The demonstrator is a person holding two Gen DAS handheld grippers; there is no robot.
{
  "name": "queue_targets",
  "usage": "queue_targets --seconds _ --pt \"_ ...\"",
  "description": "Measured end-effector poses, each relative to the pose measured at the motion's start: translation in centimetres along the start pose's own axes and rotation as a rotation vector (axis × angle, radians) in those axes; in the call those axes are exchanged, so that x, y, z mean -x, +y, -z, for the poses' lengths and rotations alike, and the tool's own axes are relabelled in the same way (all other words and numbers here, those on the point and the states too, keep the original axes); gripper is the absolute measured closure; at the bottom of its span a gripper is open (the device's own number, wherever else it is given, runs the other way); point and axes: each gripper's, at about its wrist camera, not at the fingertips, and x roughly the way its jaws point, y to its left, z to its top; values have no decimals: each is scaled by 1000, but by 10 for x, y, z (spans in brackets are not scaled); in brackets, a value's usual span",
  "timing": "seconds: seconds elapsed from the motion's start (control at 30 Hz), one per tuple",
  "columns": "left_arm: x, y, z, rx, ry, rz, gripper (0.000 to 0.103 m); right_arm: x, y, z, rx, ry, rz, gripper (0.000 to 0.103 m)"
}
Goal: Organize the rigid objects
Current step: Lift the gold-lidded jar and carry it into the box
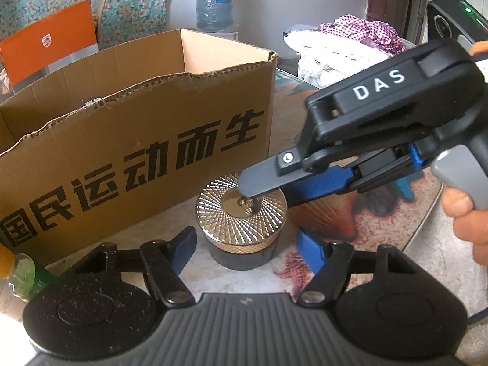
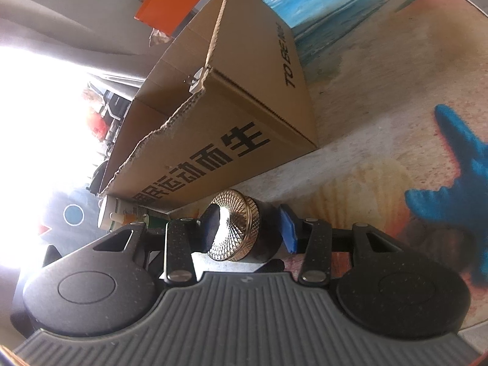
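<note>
A short dark round jar with a patterned metallic lid [image 1: 241,213] stands on the table just in front of an open cardboard box [image 1: 131,116]. My left gripper [image 1: 247,245] is open, its blue pads on either side of the jar's base, not touching. My right gripper [image 2: 251,227] reaches in from the right, turned on its side, one finger [image 1: 259,180] over the lid and one below at the jar's side. In the right wrist view the jar [image 2: 241,228] sits between its pads, the jaws close around it; contact is unclear. The box also shows there [image 2: 231,116].
An orange box [image 1: 52,42] leans behind the cardboard box. A green bottle [image 1: 21,274] stands at the left edge. Folded cloths [image 1: 350,42] lie at the back right. The table [image 1: 396,219] has a beach-print cover and a rounded right edge.
</note>
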Motion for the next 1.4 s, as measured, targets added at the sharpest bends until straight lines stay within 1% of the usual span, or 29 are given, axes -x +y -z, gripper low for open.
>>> queue_targets --seconds 0.07,0.2,0.33,0.4,0.47,0.57,0.63,0.93,1.4 --pt "-2 1 -1 5 2 5 36 1 -1 0 -8 3 -4 61" --pt "-7 5 -4 32 15 8 39 -1 -2 2 -18 10 -7 61" --pt "-9 9 -8 45 12 5 44 -4 -3 2 -28 7 -6 61" --pt "-10 10 -10 59 15 8 45 -6 -4 2 -40 10 -18 61" --pt "-10 10 -12 63 18 -2 45 -9 -4 3 -44 13 -25 61" --pt "-11 8 -14 68 24 -12 46 -9 1 3 -24 8 -11 60" --pt "-13 6 -18 78 31 -10 46 -9 3 2 -21 7 -5 61" --pt "-9 12 -16 114 44 1 46 -8 10 3 -3 11 16 61" --pt "8 10 -14 121 19 -13 46 -3 24 7 26 4 21 61"
